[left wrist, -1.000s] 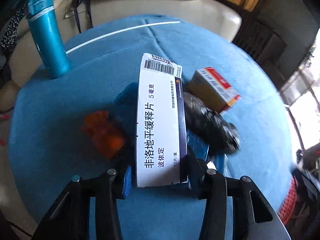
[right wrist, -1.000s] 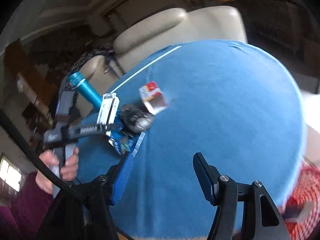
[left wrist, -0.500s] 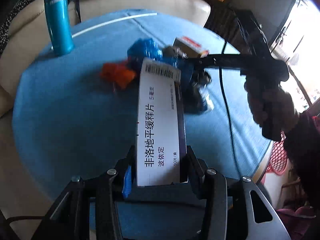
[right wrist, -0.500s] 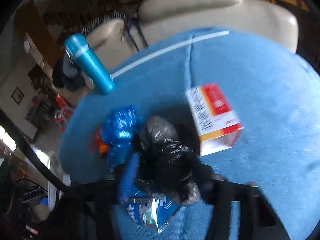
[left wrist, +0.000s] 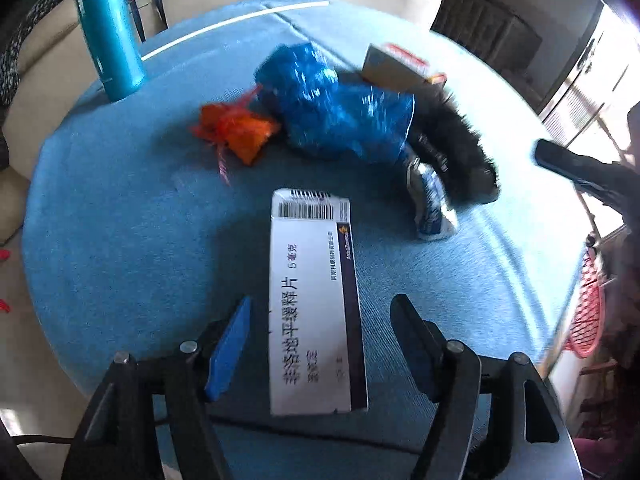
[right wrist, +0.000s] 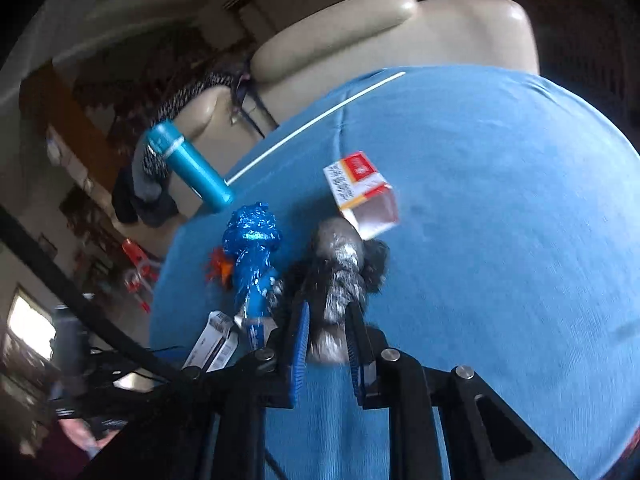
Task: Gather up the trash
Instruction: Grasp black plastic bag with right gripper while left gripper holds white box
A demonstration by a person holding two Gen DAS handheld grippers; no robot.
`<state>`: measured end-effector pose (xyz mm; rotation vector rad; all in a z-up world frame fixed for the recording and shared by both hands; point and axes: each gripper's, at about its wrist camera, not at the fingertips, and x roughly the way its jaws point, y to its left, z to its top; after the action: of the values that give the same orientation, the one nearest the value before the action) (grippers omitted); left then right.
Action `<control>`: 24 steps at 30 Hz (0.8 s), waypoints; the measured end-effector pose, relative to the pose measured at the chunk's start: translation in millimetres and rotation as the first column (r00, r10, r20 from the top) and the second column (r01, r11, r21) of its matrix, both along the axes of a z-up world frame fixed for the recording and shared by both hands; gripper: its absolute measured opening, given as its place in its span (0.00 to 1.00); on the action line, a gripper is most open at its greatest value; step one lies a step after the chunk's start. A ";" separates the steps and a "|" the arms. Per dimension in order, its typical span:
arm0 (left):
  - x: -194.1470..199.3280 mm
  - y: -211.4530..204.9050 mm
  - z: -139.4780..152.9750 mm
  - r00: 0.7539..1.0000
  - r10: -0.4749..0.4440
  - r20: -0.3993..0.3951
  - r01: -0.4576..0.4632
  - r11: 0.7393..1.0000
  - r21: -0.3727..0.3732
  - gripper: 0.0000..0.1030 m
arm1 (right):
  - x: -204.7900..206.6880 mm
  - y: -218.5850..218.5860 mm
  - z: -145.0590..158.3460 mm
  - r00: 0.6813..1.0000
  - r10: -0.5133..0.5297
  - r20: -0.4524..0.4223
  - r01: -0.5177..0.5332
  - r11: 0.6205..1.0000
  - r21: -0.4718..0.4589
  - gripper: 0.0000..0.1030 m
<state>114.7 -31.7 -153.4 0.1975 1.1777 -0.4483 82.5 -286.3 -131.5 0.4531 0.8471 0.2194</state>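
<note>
A round table (left wrist: 120, 240) under a blue cloth fills both views, a thin white stripe (left wrist: 236, 24) crossing its far side, and behind it stands a cream leather armchair (right wrist: 360, 28) with dark patterned cloth draped over one arm. A teal flask (left wrist: 110, 36) stands upright near the table's far left edge. In the middle of the cloth the trash lies bunched: an orange crumpled wrapper (left wrist: 236, 132) touching a blue crinkled bag (left wrist: 340, 112), a black plastic bag (left wrist: 460, 144) just to its right, a small blue-and-white sachet (left wrist: 432, 208) poking out beneath, and a red, yellow and white carton (right wrist: 362, 190) lying open-ended beyond them. At the right edge of the left wrist view a red mesh basket (left wrist: 588, 316) sits below the table rim, beside bright windows. The left gripper (left wrist: 320, 328) stands with its jaws spread wide, apart from the white medicine box (left wrist: 316, 304) that lies flat between them on the cloth. That box carries a barcode at its far end, large Chinese characters along its length, "5" beside smaller characters, and an AstraZeneca mark on its dark purple side strip; the remaining print is too blurred to read. The right gripper (right wrist: 326, 344) is clamped on the near end of the black plastic bag, which looks greyish in its view.
</note>
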 end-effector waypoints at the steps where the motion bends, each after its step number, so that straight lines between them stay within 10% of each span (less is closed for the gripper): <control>1: 0.8 -1.8 -3.4 1.000 0.015 0.004 -0.015 1.000 0.027 0.70 | -2.9 0.2 0.0 1.000 -0.004 -0.009 0.004 1.000 -0.017 0.19; 7: -3.0 10.3 3.6 0.999 0.047 0.011 -0.047 0.999 -0.017 0.45 | 0.5 -14.8 -9.0 0.997 -0.028 -0.065 0.036 0.993 0.110 0.27; 9: -1.5 18.6 7.9 0.998 0.060 0.019 -0.059 0.998 -0.031 0.45 | 10.5 -9.3 -6.4 0.998 -0.041 -0.053 0.048 0.991 0.123 0.70; 10: -2.6 22.1 13.5 0.997 0.065 0.033 -0.064 0.997 -0.044 0.45 | 13.2 -4.7 -4.9 0.998 -0.045 -0.037 0.049 0.991 0.122 0.76; 13: -6.6 29.6 34.0 0.993 0.077 0.090 -0.070 0.994 -0.084 0.45 | 27.2 12.9 1.0 0.999 -0.036 0.013 0.035 0.997 0.075 0.73; 17: -10.7 32.5 71.1 0.976 0.091 0.198 -0.060 0.986 -0.154 0.45 | 58.9 34.8 -16.1 0.994 -0.023 -0.109 0.021 1.000 -0.017 0.42; 24: -25.5 28.5 113.1 0.945 0.108 0.310 -0.033 0.970 -0.240 0.45 | 50.0 44.0 -18.4 0.996 -0.018 -0.082 0.016 1.000 -0.026 0.36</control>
<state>89.2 -3.2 -40.4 0.0221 0.8017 -0.4668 132.5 -242.3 -149.9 0.4481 0.9256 0.1754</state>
